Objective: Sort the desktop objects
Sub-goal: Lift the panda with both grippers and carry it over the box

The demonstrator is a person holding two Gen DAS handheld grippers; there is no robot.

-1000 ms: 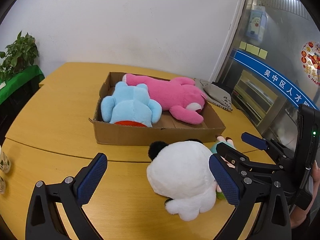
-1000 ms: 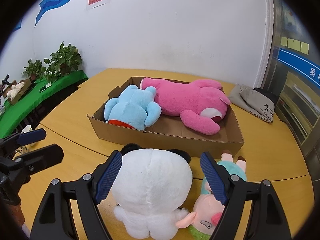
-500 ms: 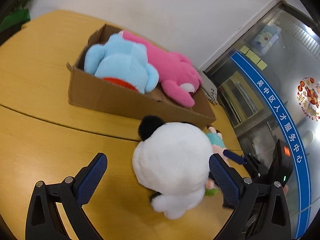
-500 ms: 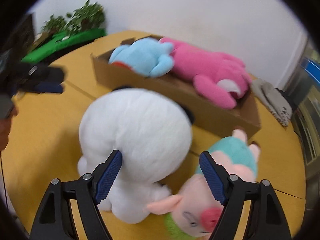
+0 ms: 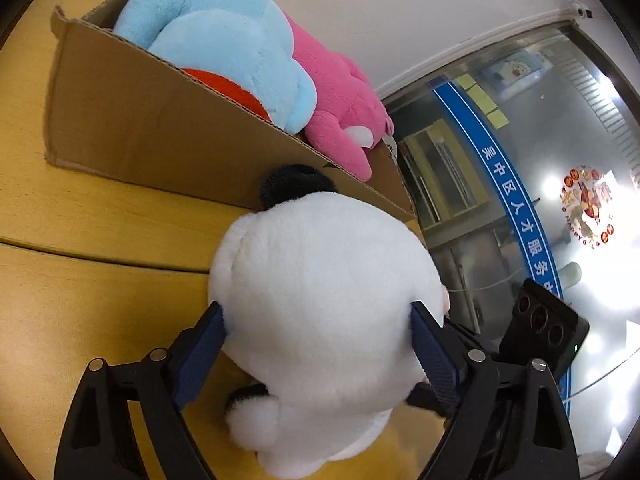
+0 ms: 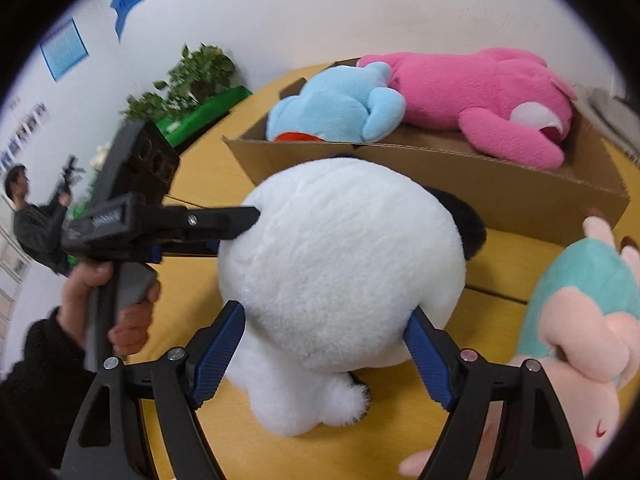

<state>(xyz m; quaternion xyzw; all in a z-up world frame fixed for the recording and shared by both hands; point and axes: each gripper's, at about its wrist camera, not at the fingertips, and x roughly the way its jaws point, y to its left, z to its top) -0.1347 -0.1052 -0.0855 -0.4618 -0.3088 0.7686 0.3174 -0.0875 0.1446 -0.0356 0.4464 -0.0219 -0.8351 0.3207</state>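
Both views are evenly lit by diffuse indoor light; shadows under the white plush (image 5: 320, 300) are soft. Strong glare blows out the glass partition (image 5: 580, 208) at the right of the left wrist view. Fisheye distortion bends the table edge (image 6: 224, 120) and the walls, with black vignetting at the corners. The edges show slight blur.

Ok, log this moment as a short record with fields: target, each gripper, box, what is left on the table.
target: white panda plush, on the table in front of the box
left gripper: pads pressed against the panda's sides
right gripper: pads against the panda's lower body
cardboard box: holds blue plush and pink plush
left outside: pig plush, right of the panda
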